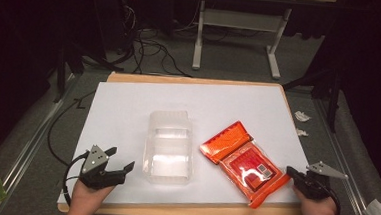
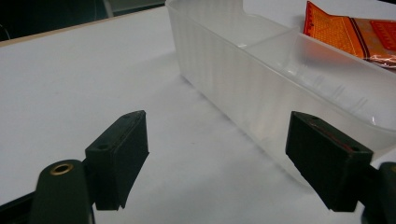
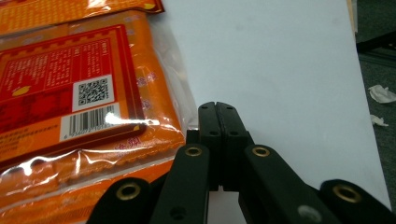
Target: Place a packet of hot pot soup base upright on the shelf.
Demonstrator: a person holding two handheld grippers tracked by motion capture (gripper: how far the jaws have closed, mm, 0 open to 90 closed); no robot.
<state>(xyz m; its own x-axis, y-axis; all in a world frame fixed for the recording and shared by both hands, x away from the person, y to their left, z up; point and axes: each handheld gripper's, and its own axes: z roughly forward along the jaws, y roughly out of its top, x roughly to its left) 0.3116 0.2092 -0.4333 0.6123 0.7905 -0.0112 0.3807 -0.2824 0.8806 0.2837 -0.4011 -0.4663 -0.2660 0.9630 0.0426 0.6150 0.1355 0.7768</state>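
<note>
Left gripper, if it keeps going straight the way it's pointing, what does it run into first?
Probably the clear plastic container. The left gripper has open jaws, and its right-hand jaw is already lined up with the container's near wall; the other jaw faces bare white table.

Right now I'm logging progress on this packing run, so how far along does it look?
Nothing looks packed yet: the clear plastic two-compartment tray sits empty on the white sheet. The orange and red foil packet lies flat beside it. In hand: the right tool is shut at the packet's edge; whether it pinches the clear film is unclear. The left tool is open beside the tray. Left: lifting the packet into the tray.
</note>
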